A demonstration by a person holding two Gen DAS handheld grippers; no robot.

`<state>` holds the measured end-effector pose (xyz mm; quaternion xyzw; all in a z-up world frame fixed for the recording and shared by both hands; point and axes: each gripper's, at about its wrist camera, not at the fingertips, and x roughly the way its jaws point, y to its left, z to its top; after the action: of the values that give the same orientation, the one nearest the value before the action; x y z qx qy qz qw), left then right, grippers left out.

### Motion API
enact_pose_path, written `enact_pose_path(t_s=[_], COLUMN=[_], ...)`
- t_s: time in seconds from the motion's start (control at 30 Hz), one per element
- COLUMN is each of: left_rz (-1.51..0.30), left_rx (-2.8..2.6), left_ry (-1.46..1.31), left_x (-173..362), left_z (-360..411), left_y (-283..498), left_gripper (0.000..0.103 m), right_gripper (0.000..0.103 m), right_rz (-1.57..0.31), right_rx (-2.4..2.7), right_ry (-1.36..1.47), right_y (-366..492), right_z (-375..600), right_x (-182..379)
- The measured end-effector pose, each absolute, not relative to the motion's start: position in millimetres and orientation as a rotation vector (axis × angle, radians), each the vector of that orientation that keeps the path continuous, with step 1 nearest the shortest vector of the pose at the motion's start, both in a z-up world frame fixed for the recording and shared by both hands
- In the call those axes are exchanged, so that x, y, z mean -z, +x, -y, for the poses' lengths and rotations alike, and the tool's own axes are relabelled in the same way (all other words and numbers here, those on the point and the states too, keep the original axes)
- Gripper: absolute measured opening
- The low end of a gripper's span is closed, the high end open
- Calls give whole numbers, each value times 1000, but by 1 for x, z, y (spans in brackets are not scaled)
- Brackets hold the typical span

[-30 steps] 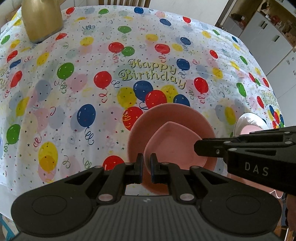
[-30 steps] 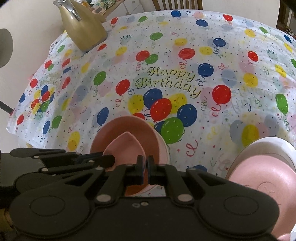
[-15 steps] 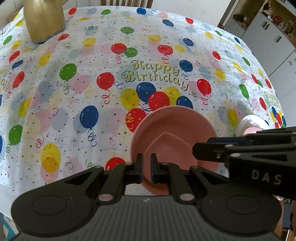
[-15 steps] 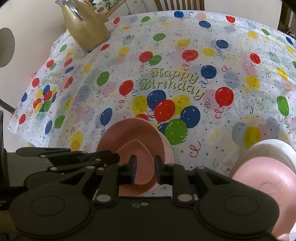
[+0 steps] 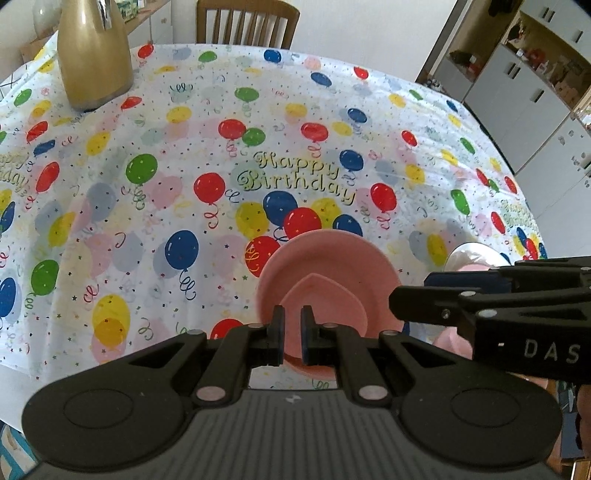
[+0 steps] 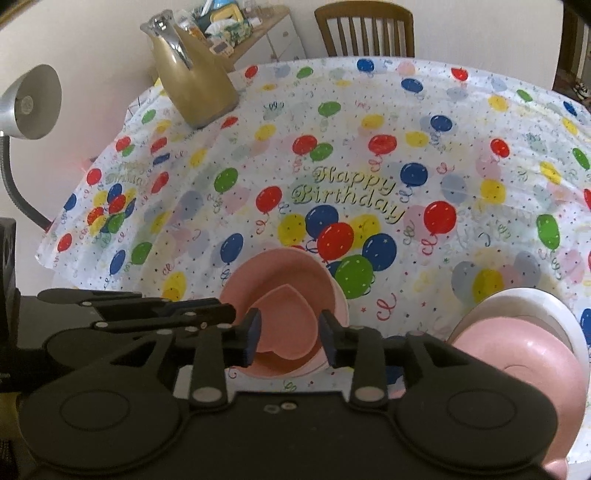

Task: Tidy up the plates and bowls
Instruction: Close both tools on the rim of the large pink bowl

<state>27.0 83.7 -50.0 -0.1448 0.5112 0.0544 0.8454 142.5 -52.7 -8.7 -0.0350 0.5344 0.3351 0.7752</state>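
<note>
A pink heart-shaped dish [image 5: 325, 299] [image 6: 286, 321] lies inside a round pink plate [image 5: 325, 254] [image 6: 280, 269] near the table's front edge. My left gripper [image 5: 291, 332] hangs just above the plate's near rim, jaws a narrow gap apart and empty. My right gripper [image 6: 290, 338] is open and empty above the heart dish, its jaws spread on either side of it. A pink plate [image 6: 517, 350] rests on a white plate [image 6: 546, 306] at the right.
The table wears a balloon "Happy Birthday" cloth [image 5: 184, 166]. A gold jug [image 5: 94, 55] [image 6: 194, 81] stands at the far left. A wooden chair [image 6: 364, 31] is behind the table, a desk lamp [image 6: 31, 101] at the left, white cabinets [image 5: 528, 96] at the right.
My right gripper has opened and let go of the heart dish, which now lies flat in the round plate. Both grippers have drawn back and up a little.
</note>
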Motion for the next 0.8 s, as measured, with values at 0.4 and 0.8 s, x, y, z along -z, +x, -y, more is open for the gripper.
enact_pose_path(t_s=[0.4,0.8], left_rz=[-1011,-972], left_rx=[-95,-116], left_ry=[-306,-312], left_x=[33,28], left_z=[-88,-94], left_y=[11,0], left_gripper=[15,74], right_gripper=[49,91], right_rz=[-1073,-1019], right_rx=[-700,-657], right_ry=[-73,-32], right_y=[129,121], right_z=[67,81], right_x=[-11,-17])
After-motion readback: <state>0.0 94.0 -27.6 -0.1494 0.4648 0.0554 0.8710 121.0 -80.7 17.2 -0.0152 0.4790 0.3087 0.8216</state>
